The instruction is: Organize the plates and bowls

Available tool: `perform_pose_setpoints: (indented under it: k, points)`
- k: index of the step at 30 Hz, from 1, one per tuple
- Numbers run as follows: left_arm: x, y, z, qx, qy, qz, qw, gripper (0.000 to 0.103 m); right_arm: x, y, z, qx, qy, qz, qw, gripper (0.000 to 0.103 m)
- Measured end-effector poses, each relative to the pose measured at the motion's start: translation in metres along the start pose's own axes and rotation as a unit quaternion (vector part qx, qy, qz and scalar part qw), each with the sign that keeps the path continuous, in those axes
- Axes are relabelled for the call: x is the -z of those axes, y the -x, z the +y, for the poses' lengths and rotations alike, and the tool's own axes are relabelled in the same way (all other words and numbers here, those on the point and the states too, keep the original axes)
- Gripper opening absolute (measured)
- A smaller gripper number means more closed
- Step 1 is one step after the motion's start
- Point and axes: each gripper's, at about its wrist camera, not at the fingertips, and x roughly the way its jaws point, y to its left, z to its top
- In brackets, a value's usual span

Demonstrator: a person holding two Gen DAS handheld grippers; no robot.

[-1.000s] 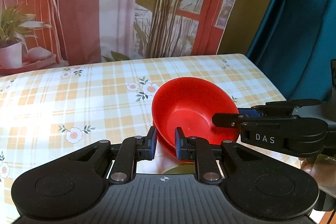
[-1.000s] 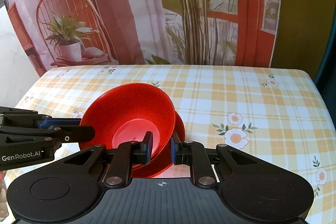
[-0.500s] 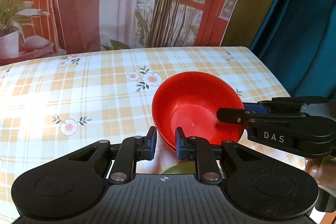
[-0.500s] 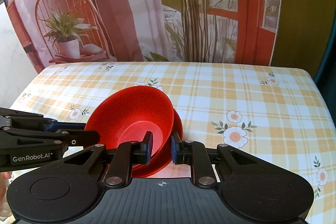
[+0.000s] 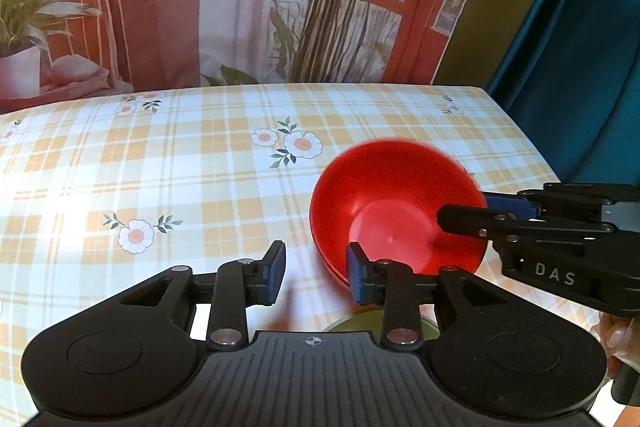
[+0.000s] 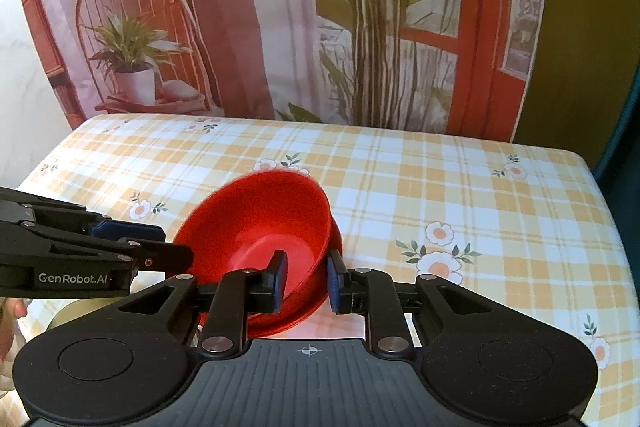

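Both hands hold their tongs angled down toward the checked desk (image 5: 200,163). The left tongs (image 5: 316,277) are opening; their pads stand apart over bare cloth with nothing between them, and the red bowl (image 5: 396,211) sits just right of their right pad. The right tongs (image 6: 307,277) are easing open too, yet their two pads sit on either side of the bowl's near rim, one inside and one outside. The bowl (image 6: 260,227) tilts, nested in a second red bowl (image 6: 316,303) beneath it.

Yellow-checked floral tablecloth (image 6: 440,187) over table; red bowls (image 6: 260,227) nested on it
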Motion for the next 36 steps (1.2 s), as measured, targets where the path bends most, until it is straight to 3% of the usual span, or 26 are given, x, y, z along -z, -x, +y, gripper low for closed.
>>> perform_pose_setpoints:
  k: [21, 36]
  points:
    - [0.002, -0.008, 0.001, 0.021, 0.021, 0.006, 0.9995, 0.038, 0.019, -0.021, -0.013, -0.021, -0.074, 0.011, 0.997, 0.023]
    - [0.007, -0.014, -0.004, 0.049, 0.030, 0.009, 0.9983, 0.036, 0.023, -0.025, -0.016, -0.023, -0.107, -0.001, 0.994, 0.020]
